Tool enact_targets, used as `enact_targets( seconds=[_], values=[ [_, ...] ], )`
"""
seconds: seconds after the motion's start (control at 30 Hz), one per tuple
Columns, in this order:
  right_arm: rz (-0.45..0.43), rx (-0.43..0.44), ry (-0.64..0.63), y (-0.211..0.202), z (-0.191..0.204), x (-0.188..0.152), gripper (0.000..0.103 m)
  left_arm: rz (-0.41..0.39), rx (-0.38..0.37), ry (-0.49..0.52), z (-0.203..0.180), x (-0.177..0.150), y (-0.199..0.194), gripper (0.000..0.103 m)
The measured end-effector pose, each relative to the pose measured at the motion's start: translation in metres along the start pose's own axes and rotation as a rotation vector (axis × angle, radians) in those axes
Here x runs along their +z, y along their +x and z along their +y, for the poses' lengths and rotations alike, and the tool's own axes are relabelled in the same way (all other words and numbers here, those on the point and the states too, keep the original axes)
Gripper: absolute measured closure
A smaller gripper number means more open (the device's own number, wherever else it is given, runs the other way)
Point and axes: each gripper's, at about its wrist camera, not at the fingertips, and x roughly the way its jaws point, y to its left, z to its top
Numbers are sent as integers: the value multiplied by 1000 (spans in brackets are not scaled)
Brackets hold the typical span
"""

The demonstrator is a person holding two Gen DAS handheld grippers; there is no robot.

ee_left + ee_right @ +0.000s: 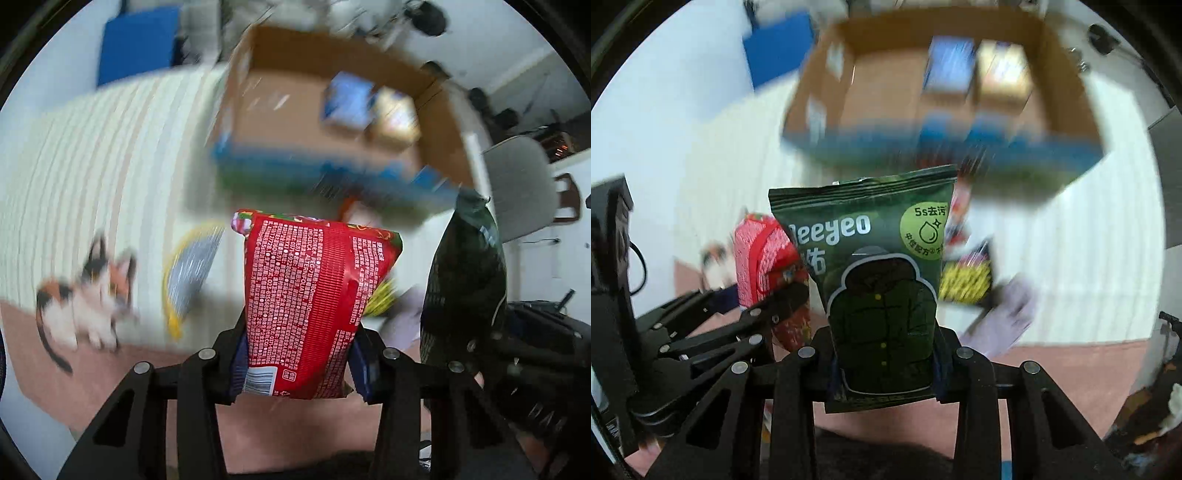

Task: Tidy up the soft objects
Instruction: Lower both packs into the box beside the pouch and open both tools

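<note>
Left gripper [299,363] jaws clamp a red packet [310,295] above the striped cloth [92,166].

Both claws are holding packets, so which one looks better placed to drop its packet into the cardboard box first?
Probably the right claw: its green packet faces the cardboard box opening more squarely than the left claw with its red packet.

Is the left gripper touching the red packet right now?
Touching. The left wrist view shows the left gripper with both pads pressed against the red packet.
</note>
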Motion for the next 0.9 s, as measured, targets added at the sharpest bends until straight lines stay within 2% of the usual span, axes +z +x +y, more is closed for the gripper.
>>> enact_targets(
  seconds=[0.1,0.2,0.3,0.37,0.43,0.63,0.77,0.9],
  values=[
    [-83,-21,17,-43,-15,42,66,-21,-27,28,-4,53,-22,60],
    [-126,-57,56,-64,-39,91,66,-39,-1,38,7,108,-27,60],
    [-106,-102,102,-47,-56,144,66,-19,18,19,14,162,-8,60],
    [-68,-115,127,-29,-65,168,66,25,21,-12,22,198,18,60],
    [-14,-131,155,-1,-74,187,66,61,30,-36,30,220,42,60],
    [103,-153,183,67,-89,191,66,167,72,-62,40,260,104,60],
    [154,-162,186,95,-102,185,66,195,120,-39,39,268,126,60],
    [180,-185,178,113,-107,184,66,251,129,-18,41,274,146,59]
  ],
)
